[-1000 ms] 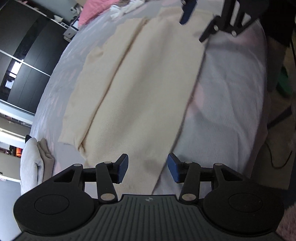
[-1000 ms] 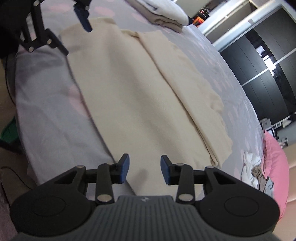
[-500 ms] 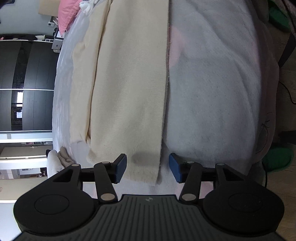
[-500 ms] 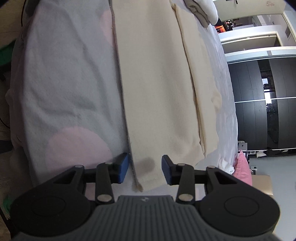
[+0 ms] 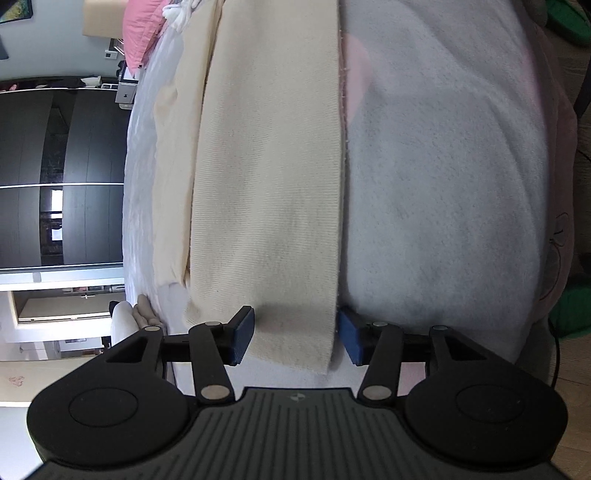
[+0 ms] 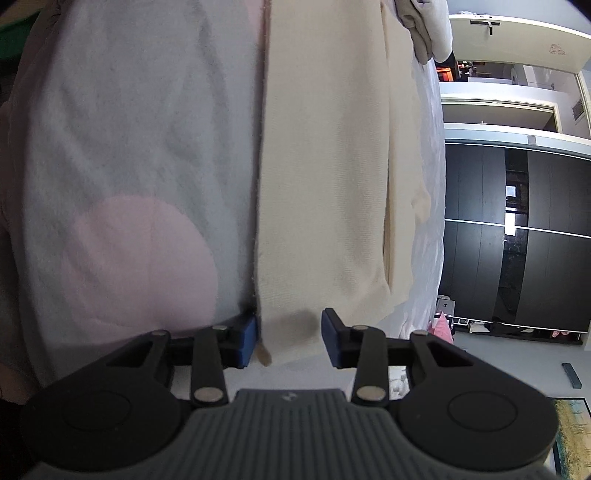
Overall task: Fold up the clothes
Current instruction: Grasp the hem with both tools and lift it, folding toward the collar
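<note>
A long cream garment (image 5: pixel 266 184) lies flat on the bed, folded lengthwise, with a narrower layer along its far side. My left gripper (image 5: pixel 295 338) is low over one end of it. Its blue pads stand apart on either side of the near corner, and the cloth lies slack between them. The same garment (image 6: pixel 325 184) fills the right wrist view. My right gripper (image 6: pixel 290 341) straddles the corner at the opposite end, open, one pad on the blanket beside the hem and one over the cloth. Neither gripper shows in the other's view.
A grey blanket with pink patches (image 5: pixel 443 184) (image 6: pixel 129 147) covers the bed. A folded stack of grey and beige clothes (image 6: pixel 424 29) sits past one end, a pink pillow (image 5: pixel 142 33) and white crumpled cloth (image 5: pixel 181 14) past the other. Dark wardrobe doors (image 6: pixel 517 236) stand beyond the bed.
Both grippers have sunk toward the bed and rolled, so the garment's long edge now runs straight up each view. Each now straddles a corner. The opposite gripper has left both views.
</note>
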Available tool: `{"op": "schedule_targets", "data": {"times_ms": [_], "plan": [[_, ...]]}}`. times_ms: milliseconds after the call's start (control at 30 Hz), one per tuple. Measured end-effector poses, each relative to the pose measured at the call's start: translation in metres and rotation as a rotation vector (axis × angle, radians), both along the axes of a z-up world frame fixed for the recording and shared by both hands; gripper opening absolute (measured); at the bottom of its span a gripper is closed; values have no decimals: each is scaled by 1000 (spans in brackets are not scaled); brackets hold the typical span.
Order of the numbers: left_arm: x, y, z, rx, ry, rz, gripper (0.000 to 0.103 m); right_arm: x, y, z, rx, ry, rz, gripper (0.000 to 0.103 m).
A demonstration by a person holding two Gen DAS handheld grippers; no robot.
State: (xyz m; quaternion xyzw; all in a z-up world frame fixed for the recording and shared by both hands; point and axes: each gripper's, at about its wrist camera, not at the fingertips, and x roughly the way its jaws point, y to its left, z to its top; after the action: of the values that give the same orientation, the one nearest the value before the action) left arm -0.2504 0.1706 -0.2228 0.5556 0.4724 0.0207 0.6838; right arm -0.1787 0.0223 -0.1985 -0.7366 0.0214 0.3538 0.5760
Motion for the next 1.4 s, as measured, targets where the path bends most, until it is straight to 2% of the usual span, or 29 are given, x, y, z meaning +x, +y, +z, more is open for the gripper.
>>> {"op": "schedule_targets", "data": {"times_ms": [33,133,200,267,367,467,533,667,800,900,1033,1167,1400], "plan": [[0,0,-1,2,-9,-2,48,0,0,-2,5,-13,8,40],[-3,-1,-6,18,-35,-19,47,-4,-1,-8,-17,-25,23,20],[-3,-1,-5,23,-60,-16,44,-6,-2,-13,-29,-52,41,17],[0,1,-1,28,-100,4,25,-5,-1,-12,-18,-64,35,14],[7,4,16,-28,-153,62,12,-2,0,-8,4,-74,22,8],[9,3,40,-106,-222,112,6,-3,-2,0,40,-84,20,7],[11,2,56,-158,-267,145,6,1,3,10,93,-91,7,6],[18,12,94,-275,-420,250,2,14,15,38,239,-118,-45,6],[24,20,124,-315,-539,292,2,32,28,65,384,-144,-106,5],[32,28,144,-340,-596,311,2,44,38,83,462,-167,-134,5],[50,48,166,-391,-600,336,1,61,49,110,522,-146,-174,5],[74,79,177,-407,-592,353,1,83,63,131,549,-117,-196,5],[121,121,182,-438,-563,391,1,125,94,146,542,-129,-178,5]]}}
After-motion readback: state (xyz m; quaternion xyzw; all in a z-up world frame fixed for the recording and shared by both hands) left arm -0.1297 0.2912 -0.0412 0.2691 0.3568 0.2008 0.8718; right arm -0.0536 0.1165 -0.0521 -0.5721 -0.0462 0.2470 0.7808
